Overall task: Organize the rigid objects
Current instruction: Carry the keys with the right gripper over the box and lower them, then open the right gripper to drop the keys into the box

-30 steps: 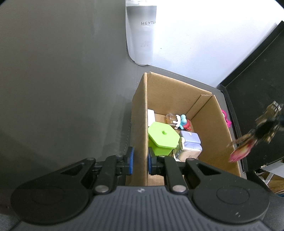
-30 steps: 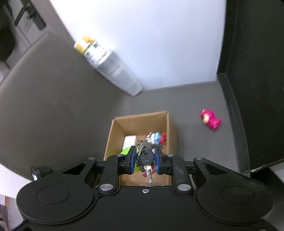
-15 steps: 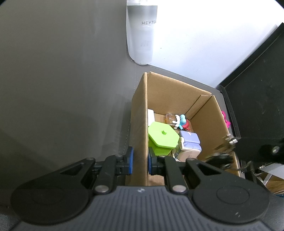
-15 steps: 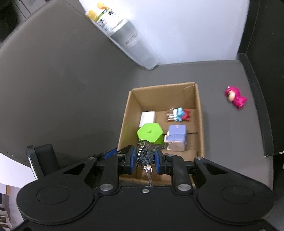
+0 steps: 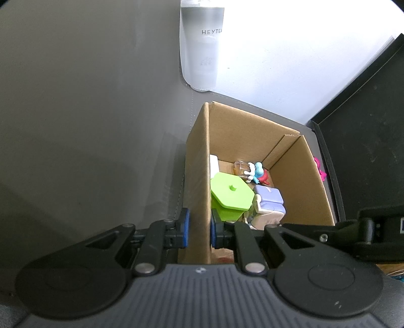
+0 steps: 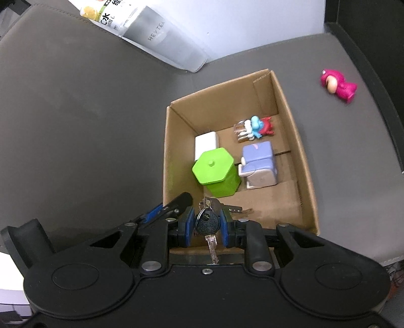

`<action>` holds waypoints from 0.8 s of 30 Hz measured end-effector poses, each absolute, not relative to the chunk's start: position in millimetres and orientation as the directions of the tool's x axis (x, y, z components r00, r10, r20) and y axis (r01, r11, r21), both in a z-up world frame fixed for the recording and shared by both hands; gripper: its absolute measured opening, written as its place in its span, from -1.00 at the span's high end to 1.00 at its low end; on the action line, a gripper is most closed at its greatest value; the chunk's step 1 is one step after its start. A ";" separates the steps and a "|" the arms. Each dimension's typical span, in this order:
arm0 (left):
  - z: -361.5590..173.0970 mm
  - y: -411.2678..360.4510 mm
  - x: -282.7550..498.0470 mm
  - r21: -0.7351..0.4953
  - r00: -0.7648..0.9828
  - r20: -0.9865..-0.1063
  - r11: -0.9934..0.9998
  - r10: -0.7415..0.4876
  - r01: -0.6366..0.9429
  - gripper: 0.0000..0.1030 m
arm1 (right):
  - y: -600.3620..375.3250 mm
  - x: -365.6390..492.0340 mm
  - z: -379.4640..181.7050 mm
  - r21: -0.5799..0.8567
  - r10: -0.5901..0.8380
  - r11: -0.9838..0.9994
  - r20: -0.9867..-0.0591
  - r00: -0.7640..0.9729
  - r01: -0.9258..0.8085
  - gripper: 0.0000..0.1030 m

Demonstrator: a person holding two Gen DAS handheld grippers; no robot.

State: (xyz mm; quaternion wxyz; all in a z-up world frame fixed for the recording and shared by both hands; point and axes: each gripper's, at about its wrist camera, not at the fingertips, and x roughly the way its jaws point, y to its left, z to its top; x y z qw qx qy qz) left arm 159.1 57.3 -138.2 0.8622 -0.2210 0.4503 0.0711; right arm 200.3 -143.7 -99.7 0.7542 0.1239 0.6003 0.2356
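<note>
Two grippers are both clenched. The left gripper (image 5: 199,228) has its blue pads clamped on the near end of the left wall of the cardboard box (image 5: 199,176), one pad outside and one inside. The right gripper (image 6: 207,224) grasps a bunch of keys (image 6: 205,224) by the black key head. One silver blade hangs back toward the camera and the ring and another key jut forward over the box's near end. The bunch is above the box floor, at its near-left corner.

Inside the box, a green hexagonal container (image 6: 214,169) stands upright close to the left wall, just ahead of the keys. A white block (image 6: 205,143) sits behind it against that wall. A lavender toy (image 6: 258,164) lies just beside the green container on its right. A small blue, white and red figure (image 6: 255,127) lies toward the far-right corner. The near-right part of the box floor is bare cardboard.

The box rests on a grey padded surface (image 6: 88,113) with a stitched seam, near its back edge. A pink toy (image 6: 338,85) lies on that surface well to the right of the box, toward the back-right corner. A frosted bottle (image 6: 161,43) printed HEYTEA stands at the back edge, beyond the box's far-left corner, against a white wall (image 6: 252,22). A black panel (image 5: 366,156) rises along the surface's right edge.
</note>
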 end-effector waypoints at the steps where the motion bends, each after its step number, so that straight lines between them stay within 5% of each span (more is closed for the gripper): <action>1: -138.2 57.1 159.3 -0.317 0.584 -0.808 0.892 -0.076 -0.322 0.72 | -142.5 200.8 -99.2 0.475 0.510 0.854 -0.844 0.164 -0.210 0.51; 24: -139.8 55.2 160.9 -0.299 0.584 -0.809 0.898 -0.060 -0.322 0.72 | -182.9 218.0 -71.1 0.461 0.521 0.846 -0.822 0.229 -0.268 0.43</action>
